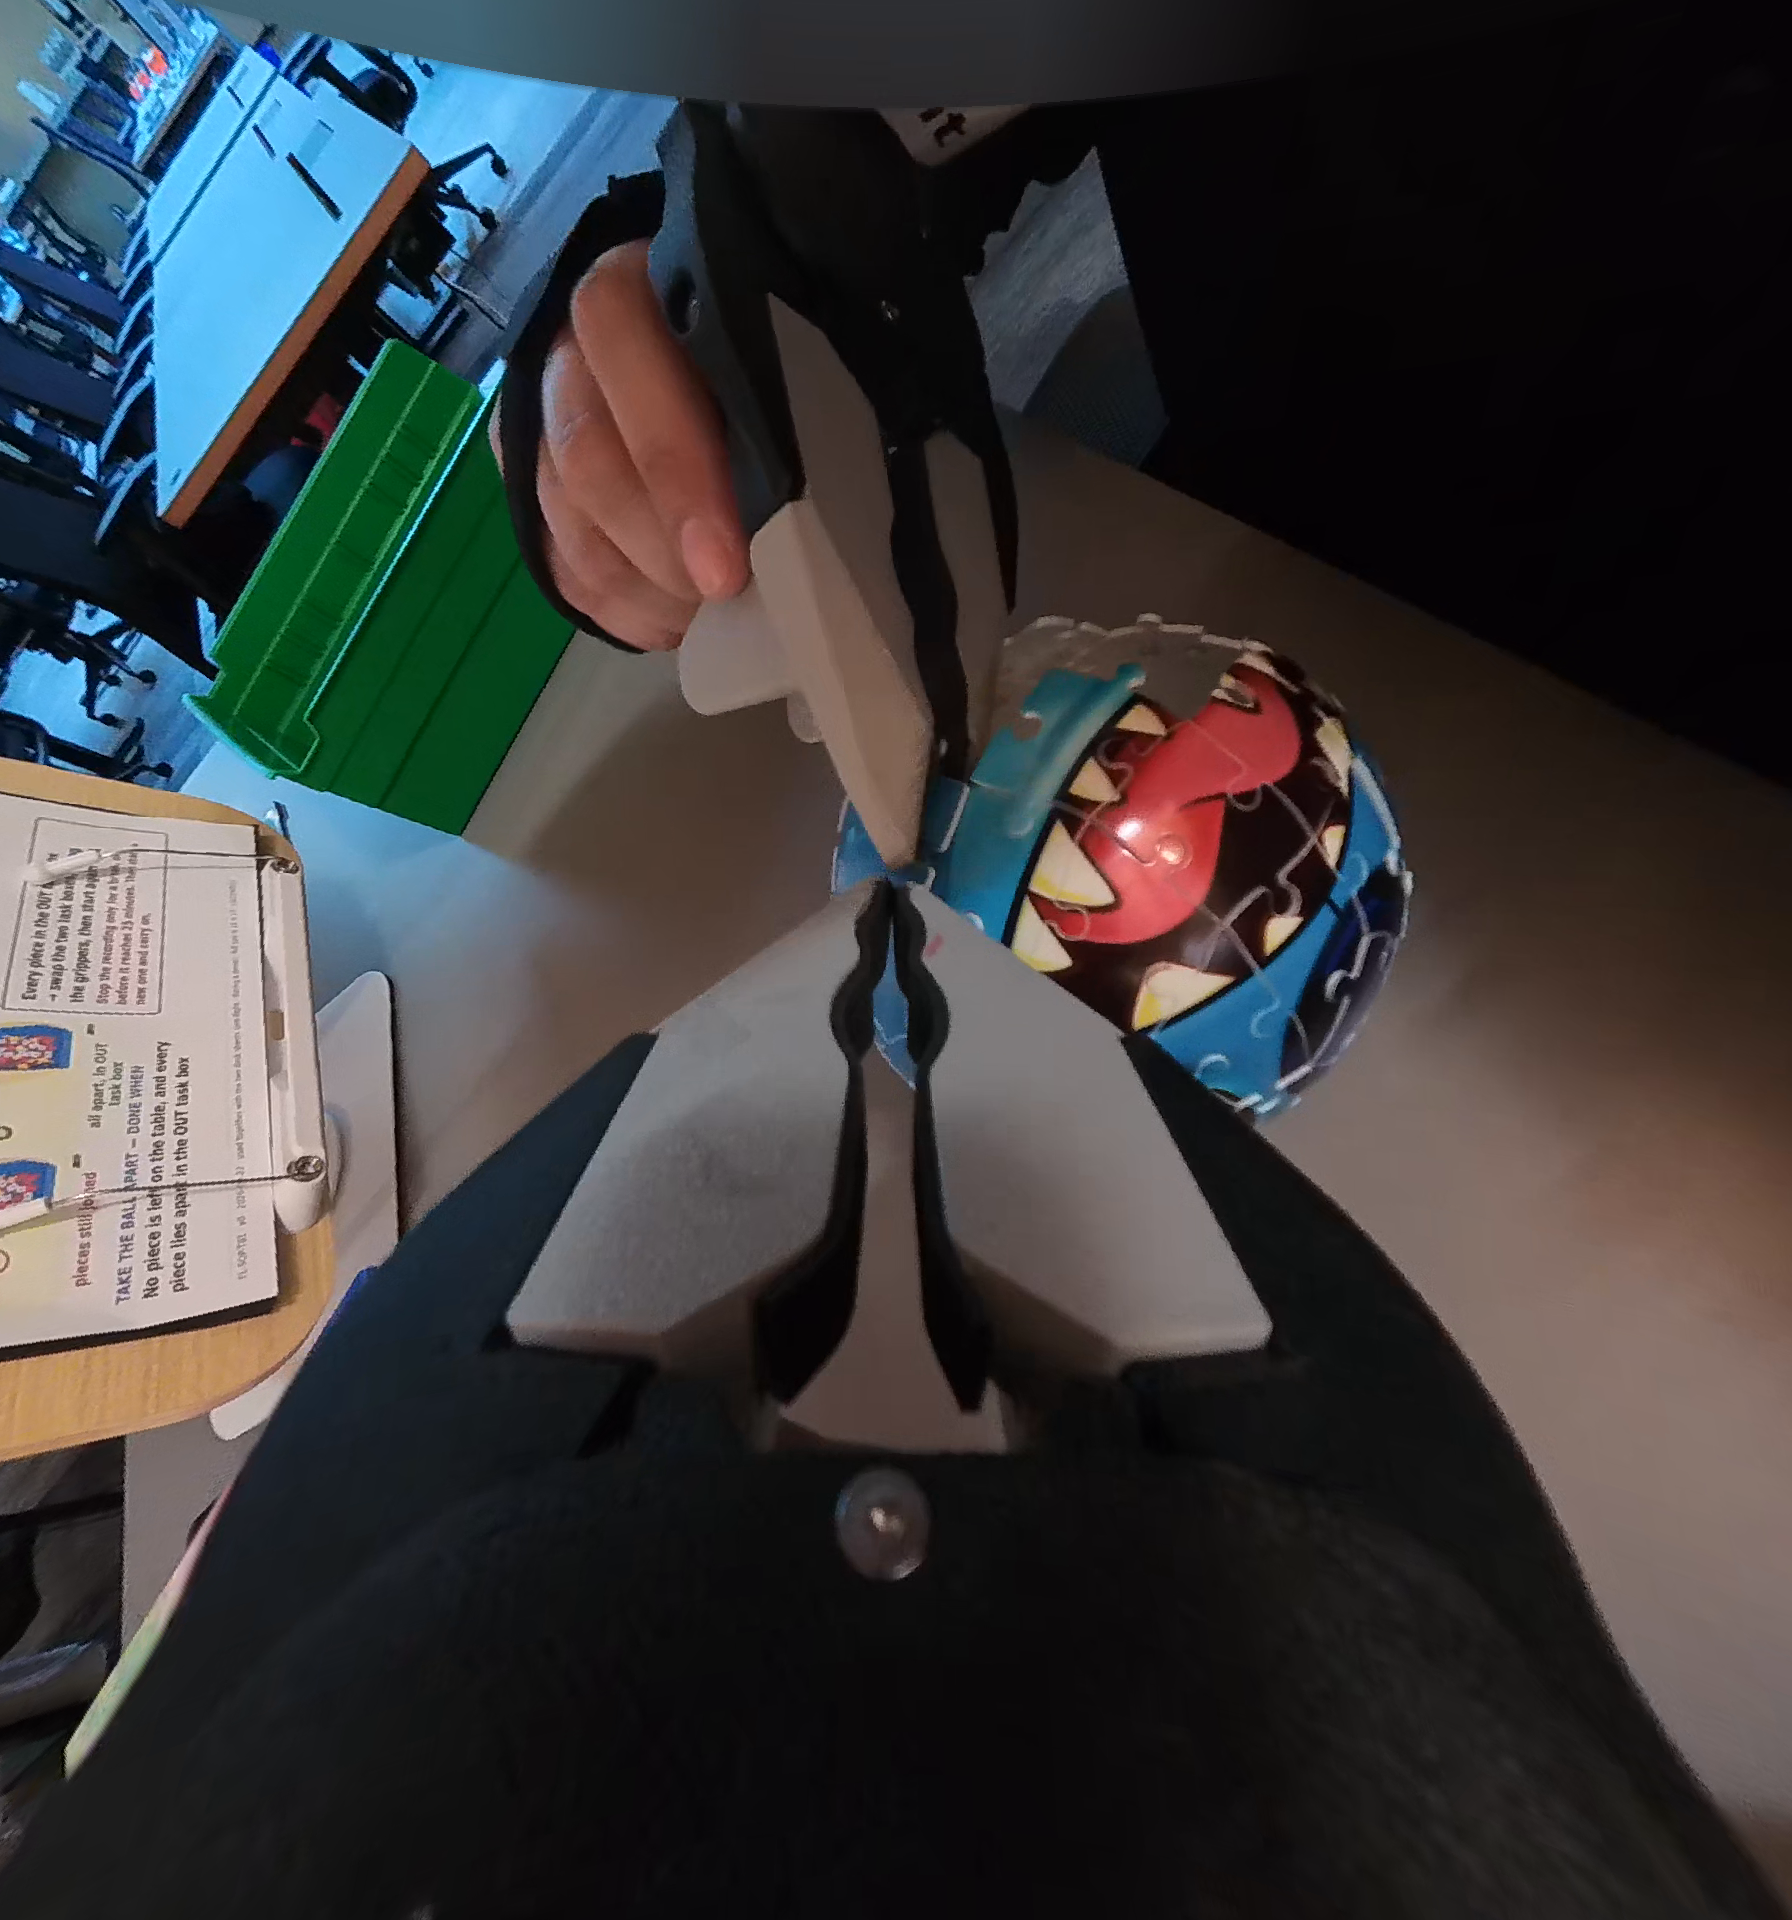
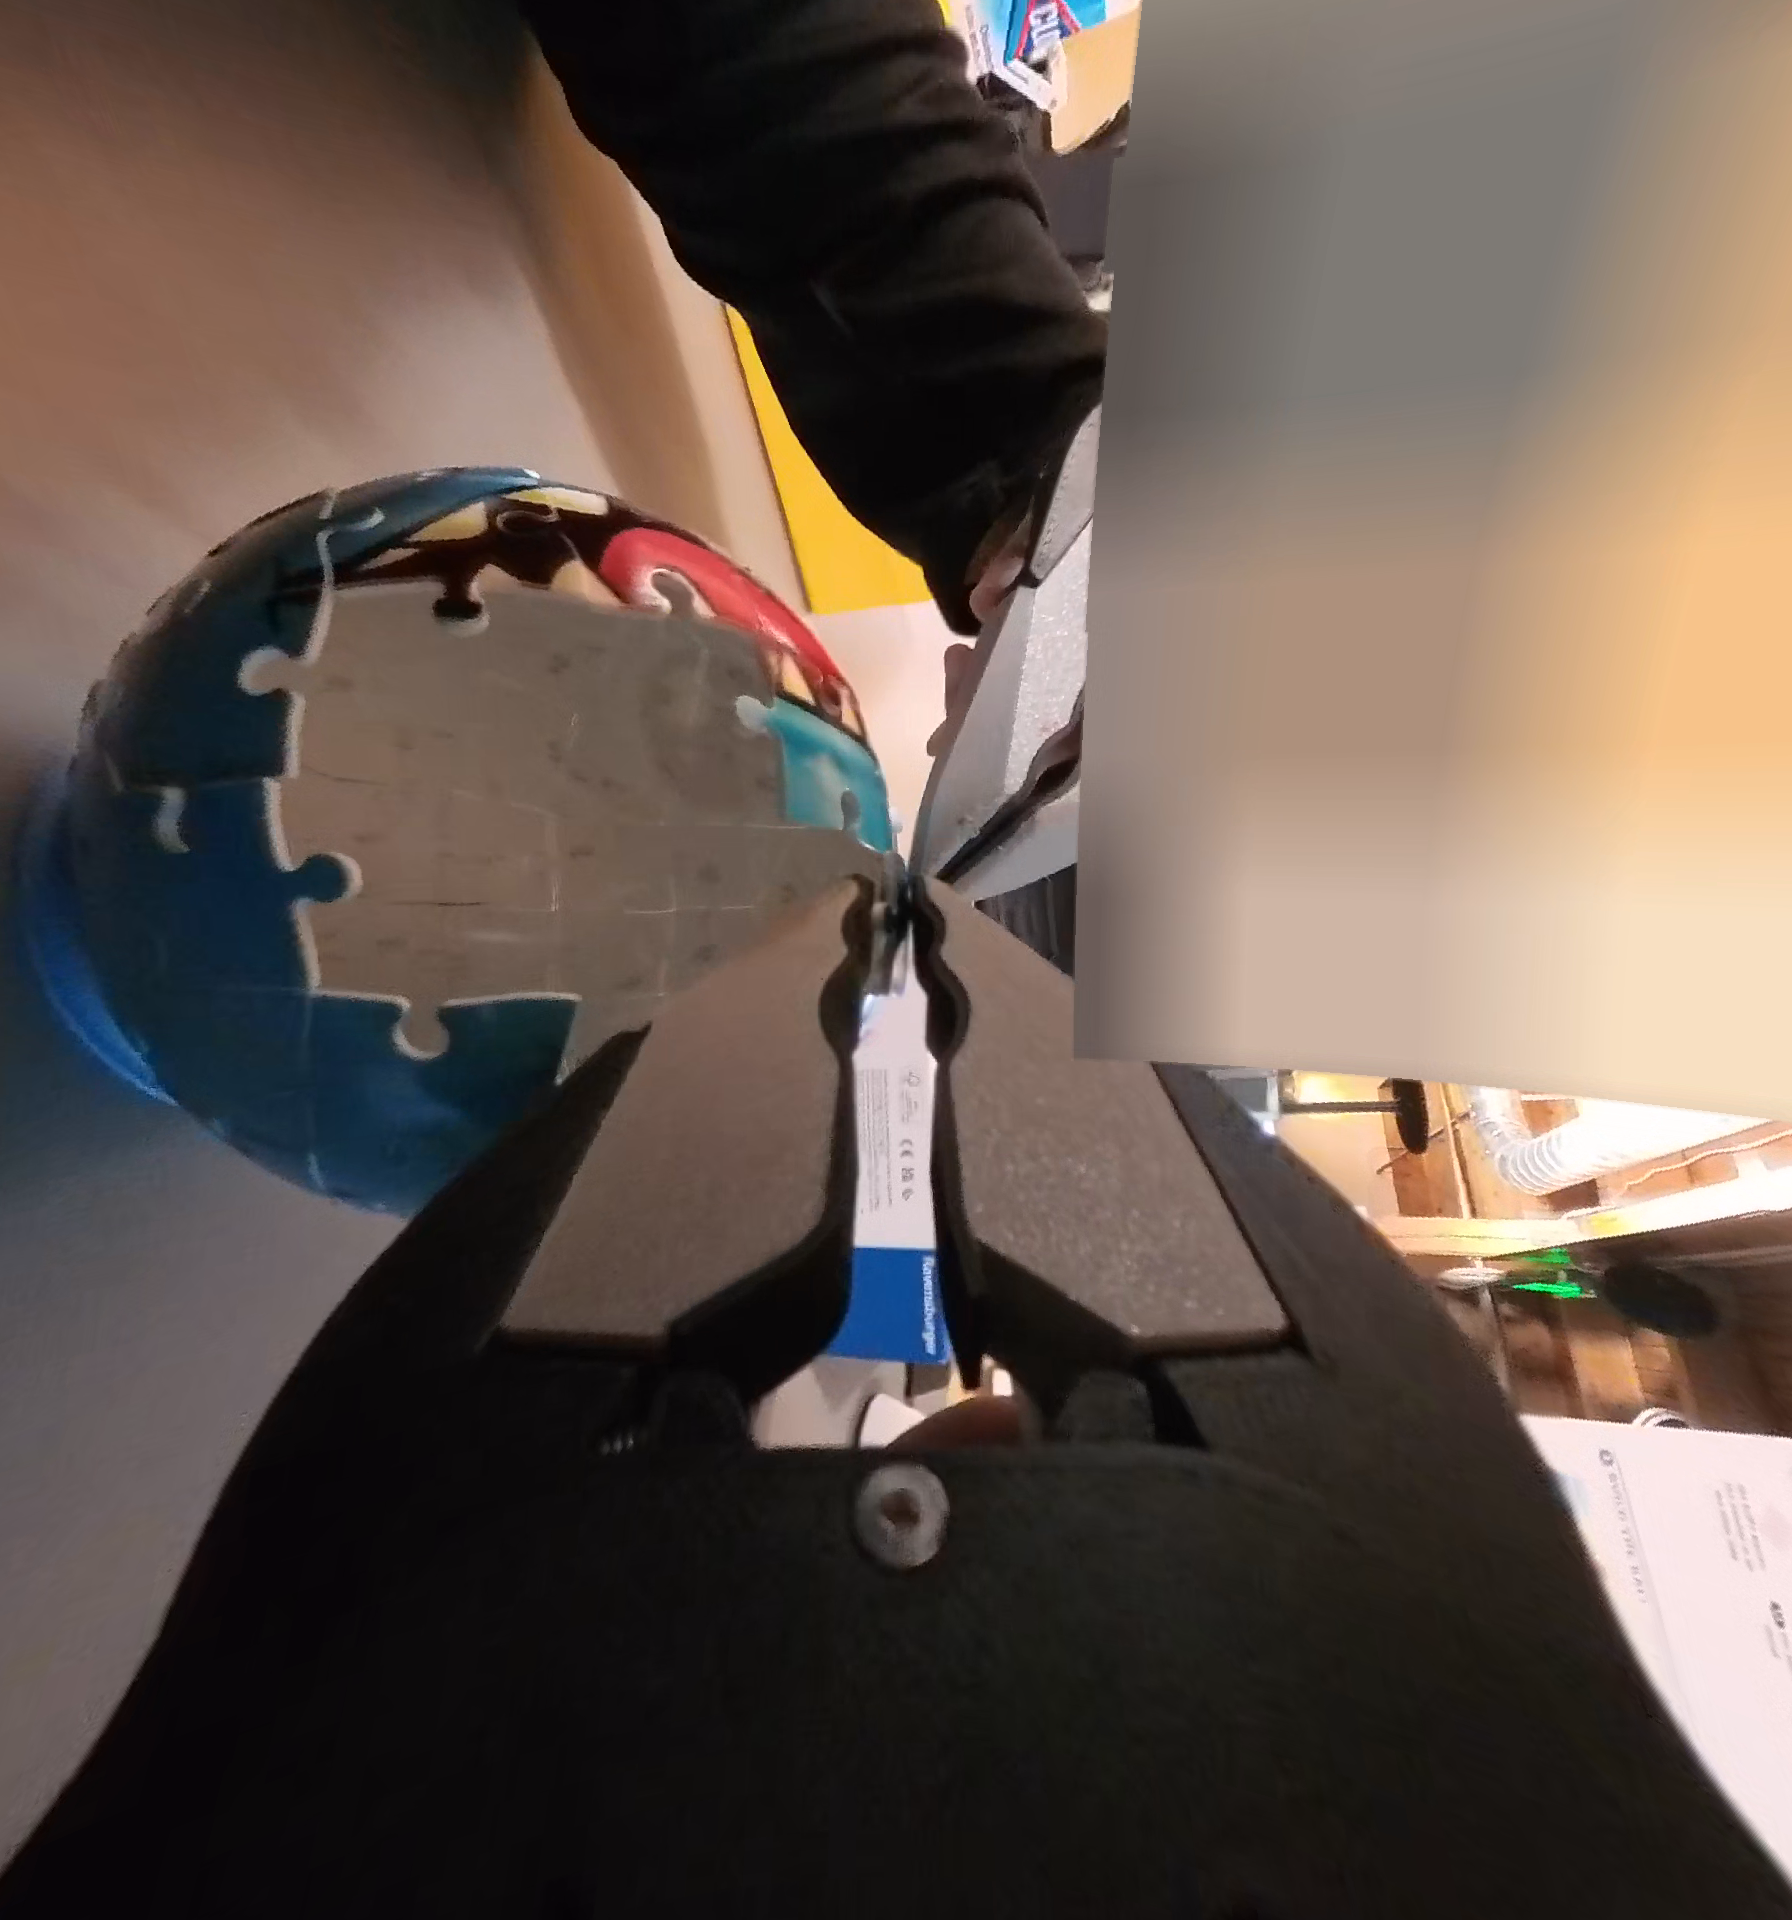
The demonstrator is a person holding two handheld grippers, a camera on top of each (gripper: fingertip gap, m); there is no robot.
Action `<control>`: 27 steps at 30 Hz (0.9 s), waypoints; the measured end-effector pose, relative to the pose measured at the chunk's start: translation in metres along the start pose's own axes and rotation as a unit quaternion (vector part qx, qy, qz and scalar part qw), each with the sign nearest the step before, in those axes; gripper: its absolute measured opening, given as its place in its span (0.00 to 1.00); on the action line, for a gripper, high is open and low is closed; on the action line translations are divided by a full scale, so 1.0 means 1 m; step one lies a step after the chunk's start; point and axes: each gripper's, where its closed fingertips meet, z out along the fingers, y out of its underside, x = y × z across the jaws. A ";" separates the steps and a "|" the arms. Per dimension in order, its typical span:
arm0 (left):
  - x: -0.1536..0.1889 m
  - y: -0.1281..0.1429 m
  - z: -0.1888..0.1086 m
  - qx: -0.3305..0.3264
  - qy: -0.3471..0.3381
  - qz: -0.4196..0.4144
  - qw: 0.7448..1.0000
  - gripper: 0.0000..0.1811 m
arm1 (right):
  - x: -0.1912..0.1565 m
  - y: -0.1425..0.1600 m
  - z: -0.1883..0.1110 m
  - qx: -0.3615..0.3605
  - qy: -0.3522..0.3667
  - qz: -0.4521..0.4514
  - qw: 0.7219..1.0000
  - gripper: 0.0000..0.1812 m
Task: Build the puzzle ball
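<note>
The puzzle ball (image 1: 1198, 883) is blue with a red mouth and white teeth, and rests on the pale table (image 1: 1494, 1299). In the right wrist view the ball (image 2: 196, 883) shows a wide opening with its grey inside (image 2: 518, 790), and it sits on a blue ring (image 2: 50, 935). My left gripper (image 1: 897, 888) is shut, its tips pinching a blue piece edge at the opening's rim. My right gripper (image 2: 897, 904) is shut on a thin piece at the same rim spot. It shows from above in the left wrist view (image 1: 942, 774). The left gripper shows in the right wrist view (image 2: 913, 878). The two grippers' tips almost touch.
A green bin (image 1: 372, 582) stands behind the ball. A wooden board with an instruction sheet (image 1: 92, 1039) lies at the left. A person's hand (image 1: 632, 468) holds the right gripper. A yellow bin (image 2: 819, 499), a blue-white box (image 2: 897, 1195) and another sheet (image 2: 1754, 1610) lie nearby. The grippers are tip to tip, or close to it.
</note>
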 end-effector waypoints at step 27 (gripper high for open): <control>0.001 0.003 0.001 -0.015 0.002 0.007 1.000 0.00 | 0.001 0.004 -0.002 0.048 0.045 0.033 0.997 0.01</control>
